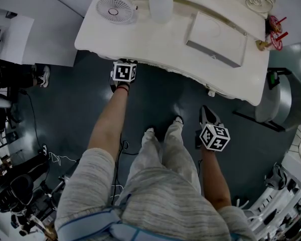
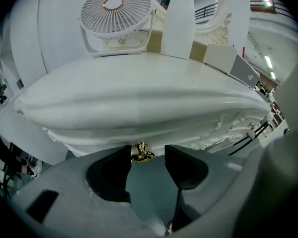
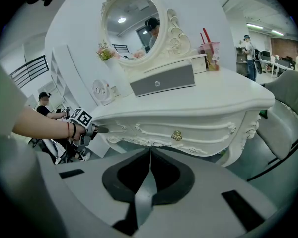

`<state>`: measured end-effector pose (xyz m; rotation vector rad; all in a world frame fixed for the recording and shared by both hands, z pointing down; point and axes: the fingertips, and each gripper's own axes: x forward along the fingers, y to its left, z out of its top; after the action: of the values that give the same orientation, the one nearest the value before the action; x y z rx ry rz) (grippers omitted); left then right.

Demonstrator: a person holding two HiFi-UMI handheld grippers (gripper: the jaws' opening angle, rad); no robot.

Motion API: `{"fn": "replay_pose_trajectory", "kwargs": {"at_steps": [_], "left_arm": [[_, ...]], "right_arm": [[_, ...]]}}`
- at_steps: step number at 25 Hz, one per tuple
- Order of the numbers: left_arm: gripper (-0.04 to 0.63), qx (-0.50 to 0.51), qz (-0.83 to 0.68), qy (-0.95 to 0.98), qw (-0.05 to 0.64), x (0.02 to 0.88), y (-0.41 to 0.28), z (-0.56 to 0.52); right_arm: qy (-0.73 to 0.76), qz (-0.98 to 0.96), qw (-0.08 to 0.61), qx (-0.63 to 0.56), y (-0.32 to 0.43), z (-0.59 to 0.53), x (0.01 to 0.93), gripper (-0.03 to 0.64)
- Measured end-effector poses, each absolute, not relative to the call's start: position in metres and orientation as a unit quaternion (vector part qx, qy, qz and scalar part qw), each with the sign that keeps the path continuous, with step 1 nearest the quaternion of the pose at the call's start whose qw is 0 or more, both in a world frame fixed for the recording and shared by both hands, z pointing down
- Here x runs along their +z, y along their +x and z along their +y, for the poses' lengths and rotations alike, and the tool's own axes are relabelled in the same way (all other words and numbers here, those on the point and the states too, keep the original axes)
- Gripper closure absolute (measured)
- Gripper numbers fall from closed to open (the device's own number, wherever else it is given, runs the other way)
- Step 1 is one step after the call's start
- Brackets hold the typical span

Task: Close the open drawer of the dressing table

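The white dressing table [image 1: 140, 44] stands ahead of me. My left gripper [image 1: 123, 67] is at its front edge, left of the middle. In the left gripper view the gripper [image 2: 148, 148] is open, and a small gold drawer knob [image 2: 141, 153] sits between the fingertips, close to the left one with a gap on the right. The carved drawer front [image 3: 154, 129] looks level with the table's face in the right gripper view, where the left gripper [image 3: 102, 130] touches it. My right gripper [image 1: 204, 109] hangs back from the table, shut [image 3: 150, 151] and empty. A second gold knob [image 3: 177, 136] lies ahead of it.
On the table top are a white fan [image 1: 115, 8], a white vase [image 1: 160, 4], a grey box [image 1: 215, 39] and a cup with red straws [image 1: 276, 34]. An oval mirror [image 3: 134, 24] stands at the back. A grey chair [image 1: 281, 97] is at the right. Another person [image 1: 5, 79] is at the left.
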<state>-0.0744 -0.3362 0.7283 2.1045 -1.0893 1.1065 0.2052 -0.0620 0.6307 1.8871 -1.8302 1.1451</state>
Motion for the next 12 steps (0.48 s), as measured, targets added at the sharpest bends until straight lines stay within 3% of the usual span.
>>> {"fn": "replay_pose_trajectory", "kwargs": {"at_steps": [12], "left_arm": [[0.298,0.414,-0.406,0.772,0.262,0.7255,-0.0743,-0.3353]], "right_arm": [[0.654,-0.633,0.133,0.392,0.2043,-0.0594,0.6238,0.601]]}}
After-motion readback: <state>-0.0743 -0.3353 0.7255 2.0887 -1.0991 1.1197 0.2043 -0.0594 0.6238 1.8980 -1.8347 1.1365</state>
